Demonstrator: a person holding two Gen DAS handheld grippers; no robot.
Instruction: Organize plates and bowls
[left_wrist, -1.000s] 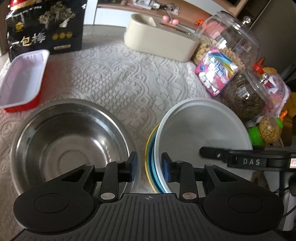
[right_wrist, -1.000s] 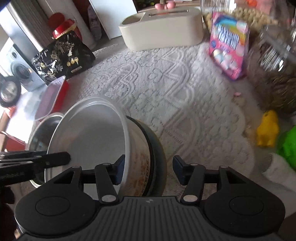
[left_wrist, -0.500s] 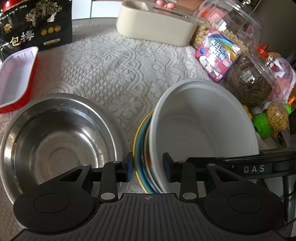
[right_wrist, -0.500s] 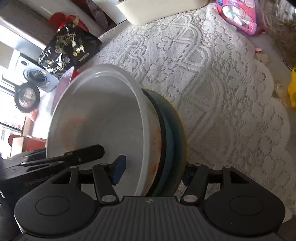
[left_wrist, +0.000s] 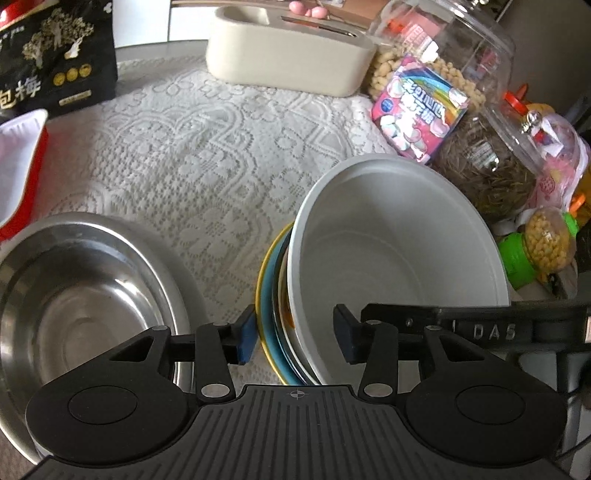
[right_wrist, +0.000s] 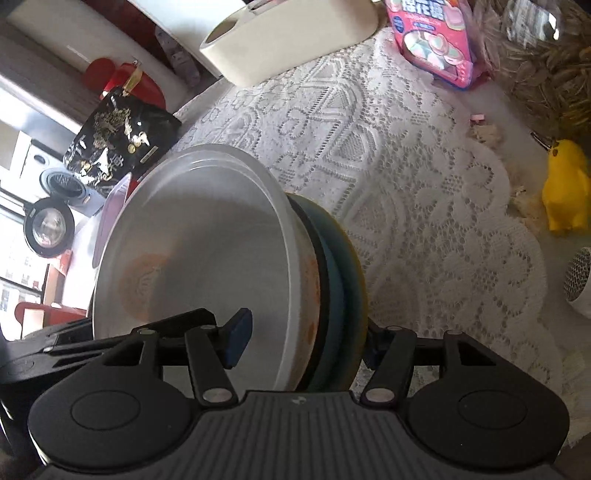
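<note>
A white bowl (left_wrist: 399, 251) sits on blue plates with a yellow-rimmed one (left_wrist: 267, 295) underneath, and the whole stack is tipped steeply on edge. My left gripper (left_wrist: 295, 336) straddles its near rim, one pad just outside the yellow rim and the other inside the bowl. Its jaws are opening, and neither pad clearly presses. In the right wrist view the same bowl (right_wrist: 207, 251) and plates (right_wrist: 343, 277) stand between my right gripper's (right_wrist: 306, 343) open jaws. One of its pads is inside the bowl, clear of the wall; the other is hidden behind the plates. An empty steel bowl (left_wrist: 92, 295) lies to the left.
On the lace cloth (left_wrist: 203, 147) are a red tray (left_wrist: 22, 158) and a black snack bag (left_wrist: 55, 55) at left. A cream box (left_wrist: 288, 55) sits at the back. A pink candy bag (left_wrist: 417, 107) and glass jars (left_wrist: 491, 158) crowd the right, with a yellow toy (right_wrist: 565, 188) nearby.
The stack has tipped from nearly flat to steeply on edge. My left jaws have spread wider around its rim. My right gripper now has the stack between its jaws, and both grippers sit closer.
</note>
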